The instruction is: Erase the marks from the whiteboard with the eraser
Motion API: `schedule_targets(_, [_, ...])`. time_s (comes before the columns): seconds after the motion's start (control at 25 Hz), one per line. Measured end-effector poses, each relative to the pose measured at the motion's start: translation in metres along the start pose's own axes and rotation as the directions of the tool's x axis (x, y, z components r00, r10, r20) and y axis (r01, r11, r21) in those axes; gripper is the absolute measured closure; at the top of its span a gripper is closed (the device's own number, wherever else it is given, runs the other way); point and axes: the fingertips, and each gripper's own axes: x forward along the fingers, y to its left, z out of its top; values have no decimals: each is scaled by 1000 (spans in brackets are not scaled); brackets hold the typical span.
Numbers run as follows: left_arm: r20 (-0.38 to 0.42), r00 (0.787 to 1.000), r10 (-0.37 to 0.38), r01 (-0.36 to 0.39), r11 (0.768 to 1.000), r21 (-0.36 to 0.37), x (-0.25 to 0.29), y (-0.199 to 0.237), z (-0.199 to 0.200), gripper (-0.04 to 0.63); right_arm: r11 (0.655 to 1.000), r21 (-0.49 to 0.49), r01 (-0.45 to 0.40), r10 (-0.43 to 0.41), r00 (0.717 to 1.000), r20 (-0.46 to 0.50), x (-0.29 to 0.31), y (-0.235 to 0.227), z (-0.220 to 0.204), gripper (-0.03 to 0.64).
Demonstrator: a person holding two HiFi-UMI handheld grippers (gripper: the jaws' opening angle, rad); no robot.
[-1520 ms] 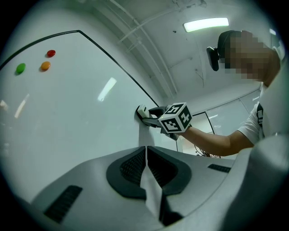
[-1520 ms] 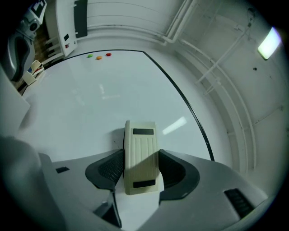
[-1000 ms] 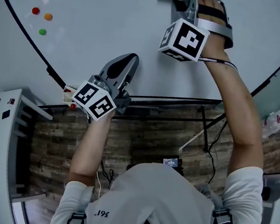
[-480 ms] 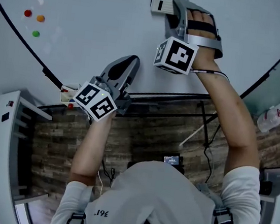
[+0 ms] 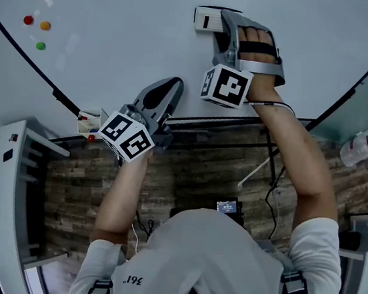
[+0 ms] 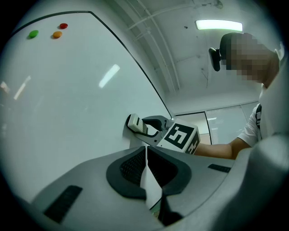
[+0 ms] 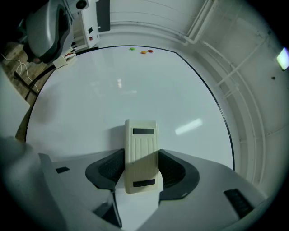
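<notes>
Firmly pinched between the jaws of the right gripper [image 7: 142, 168], the cream eraser [image 7: 141, 151] lies flat on the whiteboard [image 5: 120, 20], with the person's right arm stretched up toward its far side. Only the right gripper view shows the eraser's two dark strips, which are unreadable. The left gripper [image 6: 146, 169], jaws pressed together on nothing, points at the board's near edge. Red, orange and green round magnets [image 5: 45, 25] sit far left.

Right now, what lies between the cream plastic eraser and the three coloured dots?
Only bare white whiteboard between the cream plastic eraser and coloured dots, in the right gripper view.
</notes>
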Motion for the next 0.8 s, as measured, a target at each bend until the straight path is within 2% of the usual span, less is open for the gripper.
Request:
schedule_targets(0.24, [-30, 999, 20, -21, 999, -32, -4, -2, -17, 588, 1000, 3, -21, 21, 1000, -7, -5, 20, -5, 367])
schedule_targets(0.48, [-46, 999, -2, 0, 999, -41, -7, -4, -35, 589, 999, 0, -41, 41, 999, -16, -9, 41, -10, 367])
schedule_targets(0.8, [-67, 998, 19, -24, 997, -75, -9, -7, -46, 589, 996, -21, -86, 86, 996, -33, -14, 71, -17, 367])
